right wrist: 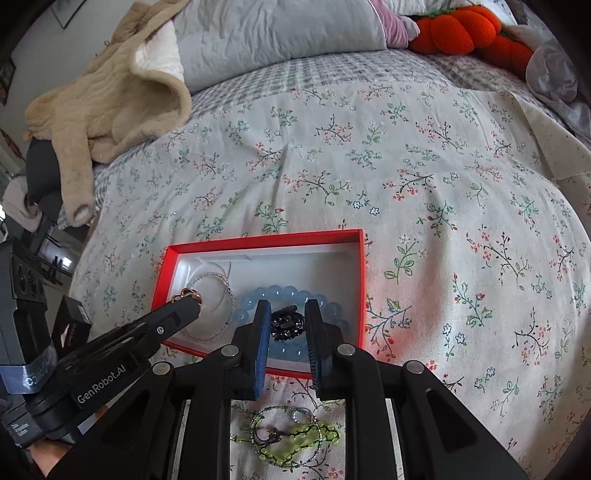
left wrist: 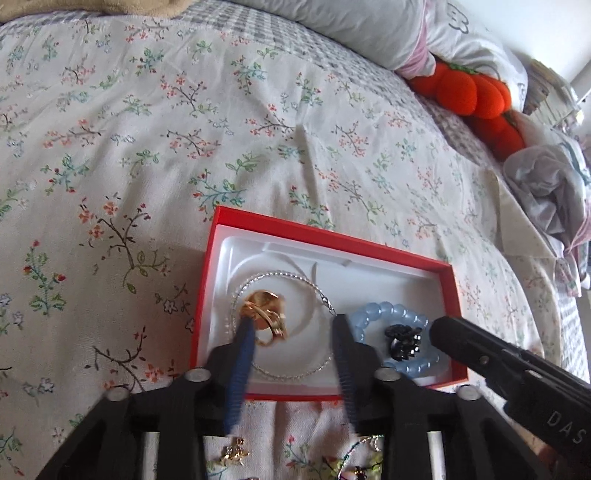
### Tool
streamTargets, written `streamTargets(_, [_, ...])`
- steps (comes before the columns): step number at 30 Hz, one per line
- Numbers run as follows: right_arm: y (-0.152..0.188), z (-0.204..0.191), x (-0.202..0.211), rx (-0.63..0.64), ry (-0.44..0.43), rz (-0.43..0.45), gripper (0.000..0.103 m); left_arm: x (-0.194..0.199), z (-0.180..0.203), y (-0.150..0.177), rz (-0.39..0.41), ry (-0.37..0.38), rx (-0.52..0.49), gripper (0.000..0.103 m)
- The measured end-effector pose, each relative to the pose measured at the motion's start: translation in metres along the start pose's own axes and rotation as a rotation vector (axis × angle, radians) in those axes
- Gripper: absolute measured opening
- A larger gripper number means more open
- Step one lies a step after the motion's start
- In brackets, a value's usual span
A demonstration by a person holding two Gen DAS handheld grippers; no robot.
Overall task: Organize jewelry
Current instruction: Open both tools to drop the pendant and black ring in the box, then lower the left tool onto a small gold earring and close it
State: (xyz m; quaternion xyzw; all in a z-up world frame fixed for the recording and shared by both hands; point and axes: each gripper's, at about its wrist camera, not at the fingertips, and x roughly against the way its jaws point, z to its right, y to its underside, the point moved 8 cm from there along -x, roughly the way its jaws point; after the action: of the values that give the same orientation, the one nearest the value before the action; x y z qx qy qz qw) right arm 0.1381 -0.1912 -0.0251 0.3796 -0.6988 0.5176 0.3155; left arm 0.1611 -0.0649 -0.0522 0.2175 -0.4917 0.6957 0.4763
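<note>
A red box (left wrist: 325,236) with a white insert lies on the floral bedspread; it also shows in the right wrist view (right wrist: 258,240). Inside lie a silver chain (left wrist: 280,277), a gold ring piece (left wrist: 264,314), a blue bead bracelet (left wrist: 388,312) and a black hair claw (left wrist: 402,341). My left gripper (left wrist: 291,325) is open over the chain, its left fingertip by the gold piece. My right gripper (right wrist: 286,310) is open with its jaws either side of the black claw (right wrist: 286,323) inside the blue bracelet (right wrist: 280,293).
Loose jewelry lies on the bedspread in front of the box: a green bead string (right wrist: 295,439) and a gold charm (left wrist: 232,456). Orange plush pumpkins (left wrist: 469,92), pillows (left wrist: 354,26) and a beige garment (right wrist: 110,92) lie at the far side.
</note>
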Motion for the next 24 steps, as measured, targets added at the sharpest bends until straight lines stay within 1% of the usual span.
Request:
streamTargets(1, [-0.001,0.000,0.005,0.000,-0.003,0.009,0.026,0.004,0.000,0.000,0.009,-0.013,-0.007,0.051])
streamTargets(3, [0.000,0.001,0.016,-0.004,-0.009,0.025,0.035,0.013,0.000,0.001,0.015,-0.028,-0.016,0.055])
streamTargets(4, [0.000,0.002,0.021,-0.009,-0.010,0.029,0.037,0.017,0.000,0.003,0.014,-0.031,-0.017,0.058])
streamTargets(7, [0.006,0.006,0.033,-0.026,-0.013,0.029,0.044,0.027,-0.001,0.009,0.005,-0.050,-0.024,0.065])
streamTargets(9, [0.012,0.009,0.038,-0.031,-0.003,0.022,0.051,0.031,-0.003,0.015,-0.012,-0.066,-0.024,0.071])
streamTargets(11, [0.019,0.011,0.042,-0.029,0.018,0.009,0.054,0.035,-0.005,0.023,-0.034,-0.076,-0.016,0.073])
streamTargets(14, [0.028,0.014,0.044,-0.032,0.038,-0.015,0.054,0.038,-0.009,0.034,-0.063,-0.104,-0.007,0.076])
streamTargets(16, [0.035,0.015,0.046,-0.043,0.047,-0.029,0.055,0.041,-0.011,0.043,-0.081,-0.132,-0.005,0.082])
streamTargets(19, [0.044,0.017,0.046,-0.052,0.061,-0.055,0.061,0.044,-0.012,0.054,-0.103,-0.163,-0.008,0.087])
streamTargets(24, [0.061,0.022,0.042,-0.085,0.077,-0.113,0.063,0.046,-0.016,0.071,-0.144,-0.204,-0.034,0.088])
